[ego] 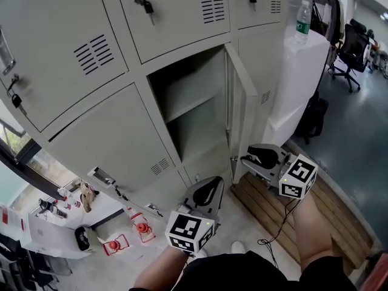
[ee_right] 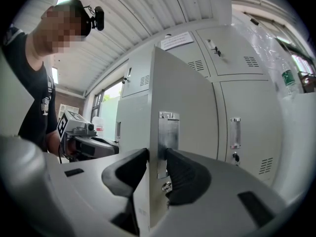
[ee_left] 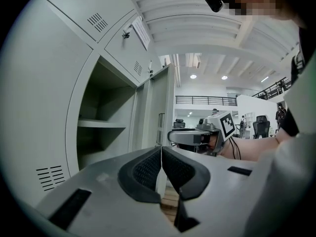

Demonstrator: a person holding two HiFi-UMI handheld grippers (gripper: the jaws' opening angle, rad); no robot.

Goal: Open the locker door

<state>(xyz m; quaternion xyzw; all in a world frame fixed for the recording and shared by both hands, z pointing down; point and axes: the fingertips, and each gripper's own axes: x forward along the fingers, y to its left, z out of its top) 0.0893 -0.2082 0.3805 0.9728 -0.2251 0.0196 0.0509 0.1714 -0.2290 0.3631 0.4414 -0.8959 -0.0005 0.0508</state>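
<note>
The grey locker door (ego: 240,105) stands swung out, edge-on to me, and its compartment (ego: 191,102) with one shelf lies exposed. My right gripper (ego: 245,158) is at the door's lower free edge. In the right gripper view the door (ee_right: 185,98) edge and its metal latch plate (ee_right: 168,132) stand between the jaws of that gripper (ee_right: 157,157), whose pads sit close on both sides without clearly pressing. My left gripper (ego: 211,183) hangs lower, in front of the locker, and in the left gripper view its (ee_left: 161,154) pads meet with nothing between them.
Closed locker doors with keys (ego: 145,5) surround the open one. A white cabinet (ego: 300,71) with a bottle (ego: 302,20) stands right of the lockers, with a wooden pallet (ego: 327,211) below it. Red items (ego: 142,228) lie on the floor at left. Office chairs (ego: 354,47) stand far right.
</note>
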